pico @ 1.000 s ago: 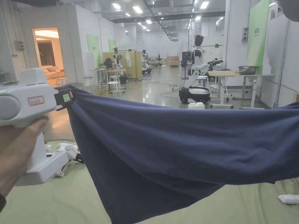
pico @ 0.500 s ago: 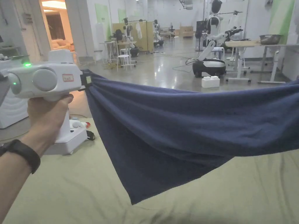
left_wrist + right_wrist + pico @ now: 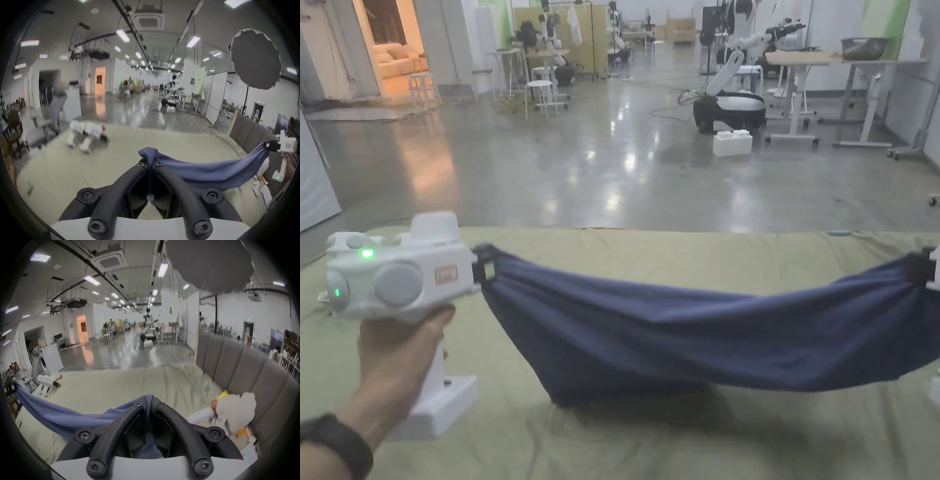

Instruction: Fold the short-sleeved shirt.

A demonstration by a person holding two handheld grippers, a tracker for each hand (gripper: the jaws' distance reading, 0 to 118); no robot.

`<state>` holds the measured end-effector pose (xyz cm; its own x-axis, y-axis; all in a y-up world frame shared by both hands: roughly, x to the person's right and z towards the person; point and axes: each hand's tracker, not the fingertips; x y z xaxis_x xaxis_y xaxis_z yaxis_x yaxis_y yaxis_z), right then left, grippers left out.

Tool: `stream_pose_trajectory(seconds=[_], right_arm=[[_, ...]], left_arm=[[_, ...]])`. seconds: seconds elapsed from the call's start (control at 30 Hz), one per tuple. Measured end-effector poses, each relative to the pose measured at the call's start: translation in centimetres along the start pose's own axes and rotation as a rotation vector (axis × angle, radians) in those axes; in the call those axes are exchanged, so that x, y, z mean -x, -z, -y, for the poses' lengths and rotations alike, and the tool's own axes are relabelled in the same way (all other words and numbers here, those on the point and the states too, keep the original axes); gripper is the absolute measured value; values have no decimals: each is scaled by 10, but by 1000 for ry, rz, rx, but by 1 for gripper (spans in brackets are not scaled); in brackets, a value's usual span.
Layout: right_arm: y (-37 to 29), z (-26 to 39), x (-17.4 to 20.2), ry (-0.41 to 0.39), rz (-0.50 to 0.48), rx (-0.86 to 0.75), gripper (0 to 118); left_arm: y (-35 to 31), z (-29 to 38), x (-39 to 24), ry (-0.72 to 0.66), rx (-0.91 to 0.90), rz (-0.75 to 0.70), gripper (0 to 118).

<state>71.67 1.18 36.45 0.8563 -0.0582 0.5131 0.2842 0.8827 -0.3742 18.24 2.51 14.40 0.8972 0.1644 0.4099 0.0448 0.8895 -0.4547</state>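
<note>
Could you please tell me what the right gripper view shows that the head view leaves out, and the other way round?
The right gripper view adds a grey padded headboard, a white stuffed toy lying against it, and a washing machine by the wall. The head view adds the person's hand holding the left gripper, and a dark wristband. Both show the blue shirt stretched between the left gripper and the right gripper, sagging to the green sheet.

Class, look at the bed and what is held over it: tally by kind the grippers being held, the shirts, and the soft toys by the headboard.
Grippers: 2 (left gripper, right gripper)
Shirt: 1
Soft toy: 1
Total: 4
</note>
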Motion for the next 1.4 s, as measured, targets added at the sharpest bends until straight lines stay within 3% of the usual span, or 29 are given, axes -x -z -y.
stream_pose_trajectory(seconds=[0.13, 0.17, 0.27, 0.33, 0.4, 0.5, 0.63, 0.9, 0.97, 1.0, 1.03, 1.07, 1.1, 1.27, 1.4], right_arm=[[8, 107, -8, 25, -5, 179, 2], [0, 130, -11, 34, 20, 183, 2], [-33, 182, -25, 100, -46, 218, 2], [-66, 208, -34, 84, -36, 211, 2], [-99, 231, -43, 82, -34, 205, 2], [-143, 261, -60, 135, -21, 210, 2], [-201, 292, -71, 172, -26, 229, 2], [-239, 337, -73, 125, -34, 275, 3], [-235, 342, -72, 109, -51, 294, 6], [-233, 345, -72, 100, -49, 314, 17], [-233, 347, -72, 92, -31, 316, 43], [-234, 346, -73, 90, -30, 320, 62], [-237, 345, -76, 95, -31, 317, 71], [-266, 317, -78, 83, -1, 178, 72], [-301, 276, -64, 106, -39, -1, 71]], left_arm=[[-5, 113, 11, -31, 152, 44, 0], [-12, 135, 15, -36, 177, 51, 0], [-49, 184, 35, -139, 198, 63, 0], [-84, 209, 50, -218, 185, 53, 0], [-120, 231, 60, -279, 171, 58, 0], [-160, 256, 70, -222, 186, 18, 0], [-197, 285, 79, -254, 223, 23, 0], [-217, 312, 83, -242, 262, 13, 1], [-211, 315, 87, -231, 270, 20, 30], [-210, 316, 88, -215, 280, 11, 52], [-209, 314, 91, -209, 286, 17, 78], [-211, 316, 89, -203, 289, 20, 87], [-215, 312, 87, -190, 275, 13, 89], [-248, 267, 62, -36, 126, -10, 90], [-284, 220, 27, 88, -84, 1, 91]])
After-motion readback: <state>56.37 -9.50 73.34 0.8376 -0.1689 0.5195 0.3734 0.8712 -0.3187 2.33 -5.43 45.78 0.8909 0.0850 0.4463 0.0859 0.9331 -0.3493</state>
